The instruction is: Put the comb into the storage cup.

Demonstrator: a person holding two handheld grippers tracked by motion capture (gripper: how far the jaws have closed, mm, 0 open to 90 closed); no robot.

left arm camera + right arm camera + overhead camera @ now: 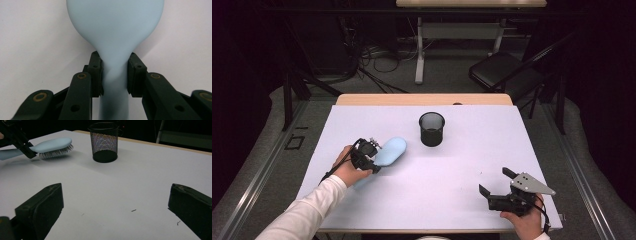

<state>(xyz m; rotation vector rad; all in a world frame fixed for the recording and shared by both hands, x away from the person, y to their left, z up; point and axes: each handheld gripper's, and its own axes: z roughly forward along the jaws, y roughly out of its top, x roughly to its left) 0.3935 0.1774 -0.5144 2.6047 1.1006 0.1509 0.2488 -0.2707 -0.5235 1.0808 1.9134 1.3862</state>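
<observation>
Clenched on the narrow neck of the pale blue plastic hairbrush (390,151) left of frame centre, the left gripper (114,75) risks it pivoting and missing the black mesh cup (432,129), while the right gripper (495,184) idles released.

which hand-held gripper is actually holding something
The left hand-held gripper: its pads are clamped on the neck of the light blue hairbrush, bristles down. The right hand-held gripper sits with its jaws wide apart and empty above the white table.
</observation>
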